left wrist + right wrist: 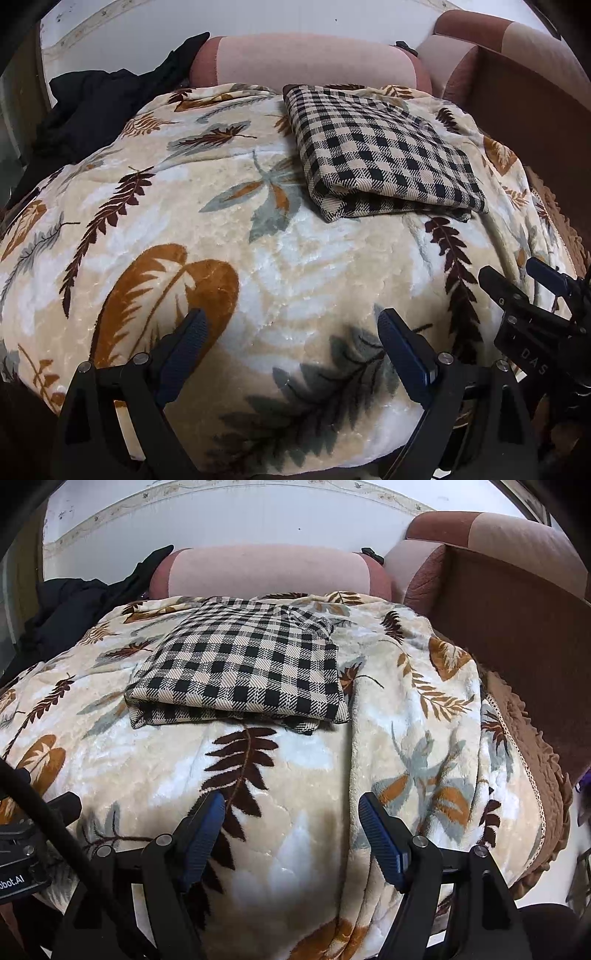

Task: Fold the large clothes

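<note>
Two tools in view, one per hand. Left tool [291, 325]: fingers spread wide, nothing between them, hovering over the cream plush blanket with brown, orange and grey leaf print [229, 236]. Right tool [291, 810]: fingers likewise spread, pinching nothing, over the same blanket [295, 775]. In the left wrist view the right tool [513, 277] shows at the right edge, close beside the left tool, its tips parted.

One folded black-and-beige checked cloth [384, 155], a flat rectangular stack of several layers, lies on the blanket. It sits ahead of the left tool and off to its right, well apart from the fingertips. From the right tool the cloth [243, 668] is ahead and slightly left, also well apart.

One heap of black garments [96, 107] lies far ahead-left of both tools, at the blanket's far left edge. One pink-and-rust cushion [306, 59] lies beyond the checked cloth, against the white wall. One brown sofa arm [517, 620] rises to the right of the right tool, with a brown ruffled cover [532, 760] showing under the blanket's right edge.
</note>
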The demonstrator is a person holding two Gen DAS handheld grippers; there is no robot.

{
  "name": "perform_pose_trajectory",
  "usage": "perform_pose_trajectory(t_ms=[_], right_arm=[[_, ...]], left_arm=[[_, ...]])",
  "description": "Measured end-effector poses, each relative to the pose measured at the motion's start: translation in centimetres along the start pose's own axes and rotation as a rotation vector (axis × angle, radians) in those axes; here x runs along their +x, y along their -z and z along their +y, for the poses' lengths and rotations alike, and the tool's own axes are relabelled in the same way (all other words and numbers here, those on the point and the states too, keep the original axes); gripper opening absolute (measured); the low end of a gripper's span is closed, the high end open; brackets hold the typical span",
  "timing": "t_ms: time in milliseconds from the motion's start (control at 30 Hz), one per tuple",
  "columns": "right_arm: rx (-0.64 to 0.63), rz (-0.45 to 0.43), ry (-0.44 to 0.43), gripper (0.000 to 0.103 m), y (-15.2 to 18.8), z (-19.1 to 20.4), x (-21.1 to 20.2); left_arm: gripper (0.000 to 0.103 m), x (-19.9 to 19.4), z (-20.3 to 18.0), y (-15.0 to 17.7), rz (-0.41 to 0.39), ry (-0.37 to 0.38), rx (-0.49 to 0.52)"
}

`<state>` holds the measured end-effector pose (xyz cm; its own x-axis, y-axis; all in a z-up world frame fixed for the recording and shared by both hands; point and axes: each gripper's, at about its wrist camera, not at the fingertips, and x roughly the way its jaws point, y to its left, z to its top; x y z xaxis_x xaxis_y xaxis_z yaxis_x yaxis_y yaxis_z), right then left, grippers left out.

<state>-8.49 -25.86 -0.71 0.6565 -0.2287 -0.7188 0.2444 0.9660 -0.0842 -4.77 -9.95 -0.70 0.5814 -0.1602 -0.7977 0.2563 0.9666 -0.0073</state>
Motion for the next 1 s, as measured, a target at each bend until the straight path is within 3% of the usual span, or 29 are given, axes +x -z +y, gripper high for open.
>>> perform_pose_trajectory(t_ms=[1000], right_arm=[[-0.021,0.006,-0.006,0.081,0.11,0.68,0.24]], left_arm=[[0.092,0.29,0.10,0.13,0.014,0.004,0.001]])
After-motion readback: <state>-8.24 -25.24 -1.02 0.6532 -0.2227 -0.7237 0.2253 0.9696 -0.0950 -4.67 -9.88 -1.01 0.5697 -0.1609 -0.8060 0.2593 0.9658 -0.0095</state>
